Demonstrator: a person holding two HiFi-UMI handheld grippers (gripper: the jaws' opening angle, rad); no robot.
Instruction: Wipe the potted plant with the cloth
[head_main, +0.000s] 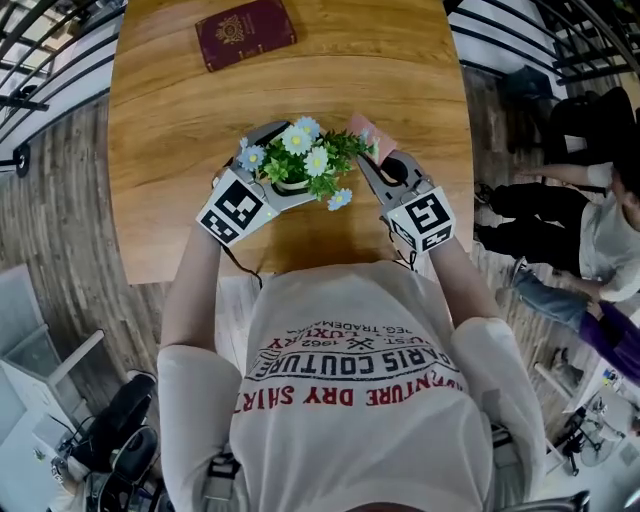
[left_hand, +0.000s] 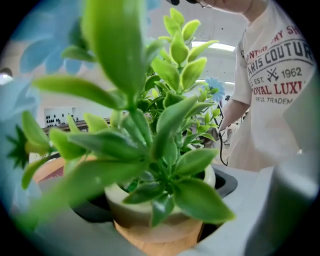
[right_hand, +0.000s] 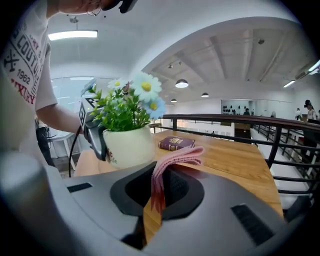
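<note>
The potted plant (head_main: 303, 160) has green leaves and pale blue and white daisies in a white pot (left_hand: 131, 211), and it stands at the middle of the wooden table (head_main: 170, 130). My left gripper (head_main: 283, 182) is shut on the pot, one jaw on each side. Leaves (left_hand: 150, 145) fill most of the left gripper view. Just right of the plant, my right gripper (head_main: 371, 158) is shut on a folded pink cloth (right_hand: 172, 161). The cloth (head_main: 363, 133) sticks out beyond the jaws, close beside the foliage. The right gripper view shows the pot (right_hand: 129, 146) at left, a short way from the cloth.
A maroon book (head_main: 245, 33) lies at the table's far edge. Black railings (head_main: 45, 45) run along both sides of the table. People (head_main: 590, 235) sit to the right, beyond the table. A chair (head_main: 115, 425) stands behind me at lower left.
</note>
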